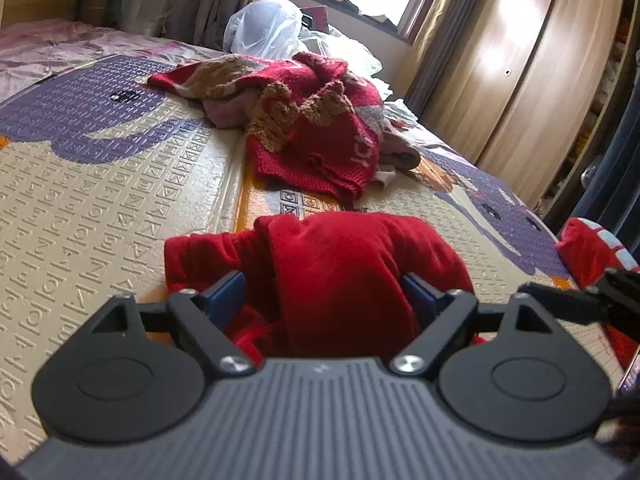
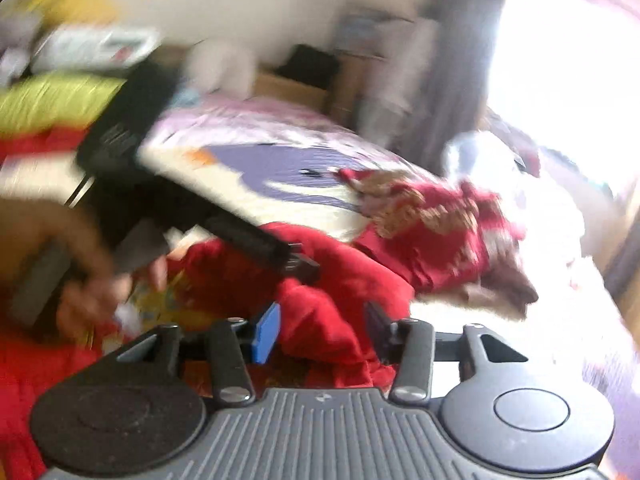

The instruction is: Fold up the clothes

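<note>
While straddling the red garment (image 1: 340, 264), left gripper (image 1: 324, 300) gapes, right gripper (image 2: 320, 330) half-parted, grip unclear; mid-fold, needs regrasping an edge.

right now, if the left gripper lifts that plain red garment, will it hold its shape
Probably not. The red garment lies bunched in soft folds, so it will likely droop. Its fleecy surface suggests little slipping from the left gripper.

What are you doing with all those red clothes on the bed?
Someone is folding clothes with a gripper tool in each hand. The left gripper is spread wide around a bunched red top on the patterned mat. The right gripper has red cloth between its jaws too, but that view is blurry. A red sweater waits crumpled behind.
</note>
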Action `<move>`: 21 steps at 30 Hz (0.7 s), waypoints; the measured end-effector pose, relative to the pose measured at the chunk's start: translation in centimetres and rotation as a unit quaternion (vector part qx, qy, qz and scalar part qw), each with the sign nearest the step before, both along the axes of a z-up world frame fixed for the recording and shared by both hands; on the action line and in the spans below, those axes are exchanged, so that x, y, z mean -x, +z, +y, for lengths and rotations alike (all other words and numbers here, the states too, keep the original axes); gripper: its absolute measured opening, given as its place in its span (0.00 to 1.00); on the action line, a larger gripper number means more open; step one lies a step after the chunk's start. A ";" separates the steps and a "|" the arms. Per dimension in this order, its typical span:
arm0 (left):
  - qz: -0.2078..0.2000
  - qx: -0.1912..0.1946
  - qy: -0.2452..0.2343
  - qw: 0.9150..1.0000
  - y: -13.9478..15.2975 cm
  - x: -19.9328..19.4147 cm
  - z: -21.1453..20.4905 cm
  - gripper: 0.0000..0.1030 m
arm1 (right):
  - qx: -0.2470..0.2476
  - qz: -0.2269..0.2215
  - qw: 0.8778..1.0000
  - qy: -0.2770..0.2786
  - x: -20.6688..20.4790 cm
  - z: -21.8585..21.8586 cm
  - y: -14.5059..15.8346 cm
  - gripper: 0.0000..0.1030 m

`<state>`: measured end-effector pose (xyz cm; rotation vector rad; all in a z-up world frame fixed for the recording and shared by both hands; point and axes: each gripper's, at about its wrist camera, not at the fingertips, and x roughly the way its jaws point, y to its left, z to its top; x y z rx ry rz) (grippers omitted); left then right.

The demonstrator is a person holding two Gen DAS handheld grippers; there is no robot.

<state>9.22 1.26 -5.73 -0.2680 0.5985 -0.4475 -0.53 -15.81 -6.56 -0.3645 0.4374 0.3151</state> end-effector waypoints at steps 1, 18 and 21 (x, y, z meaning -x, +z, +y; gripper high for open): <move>-0.001 -0.002 0.000 1.000 0.0 0.1 0.0 0.84 | -0.025 0.006 1.000 -0.018 -0.4 -0.5 0.1 0.35; -0.005 -0.060 -0.015 0.998 1.6 1.0 0.2 0.84 | -0.084 0.094 0.990 -0.069 -4.3 0.6 -5.2 0.24; -0.029 -0.040 -0.020 0.999 3.8 1.5 1.8 0.85 | -0.084 0.091 0.990 -0.066 -4.0 0.5 -5.1 0.24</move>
